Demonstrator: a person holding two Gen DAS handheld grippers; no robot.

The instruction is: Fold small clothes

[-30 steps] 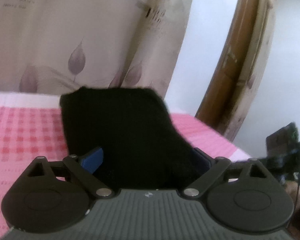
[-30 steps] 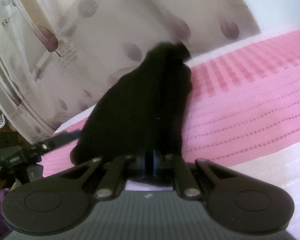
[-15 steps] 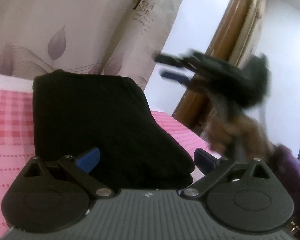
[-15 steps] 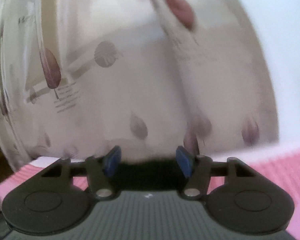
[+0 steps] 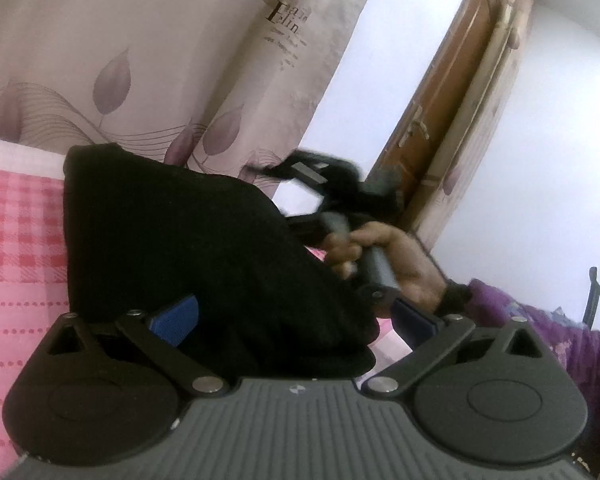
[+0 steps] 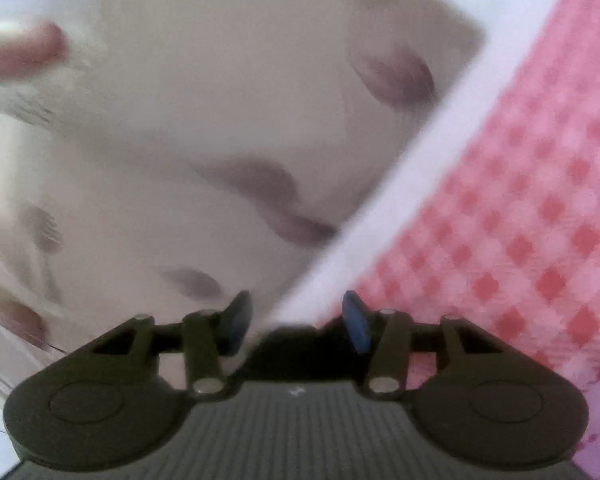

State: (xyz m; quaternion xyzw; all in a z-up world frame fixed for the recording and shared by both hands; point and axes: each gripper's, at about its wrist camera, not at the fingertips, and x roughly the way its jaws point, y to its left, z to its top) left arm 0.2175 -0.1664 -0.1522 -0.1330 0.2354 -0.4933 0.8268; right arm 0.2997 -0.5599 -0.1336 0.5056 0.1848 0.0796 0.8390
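Covering most of the surface under us, the pink checked bedsheet (image 5: 20,240) spreads to the left in our left wrist view and fills the right side of our right wrist view, where everything is smeared with blur. Behind it we see a pale curtain (image 5: 140,60) printed with mauve leaves, and further right a brown wooden door (image 5: 440,92) against a white wall. The black garment (image 5: 188,248) lies on the sheet in a folded heap directly in front of our left gripper (image 5: 296,320), its near edge reaching between the two blue pads; the pads stand wide apart on either side of the cloth and do not press it. Beyond the garment's right edge we see our right hand (image 5: 396,264), purple sleeve (image 5: 540,328) behind it, wrapped around the grey handle of our right gripper (image 6: 296,320). In its own view that gripper's jaws stand partly apart, having just been closing a little after opening, with nothing between the blue pads (image 6: 356,328); only a dark patch sits low behind them, and we cannot tell what it is.
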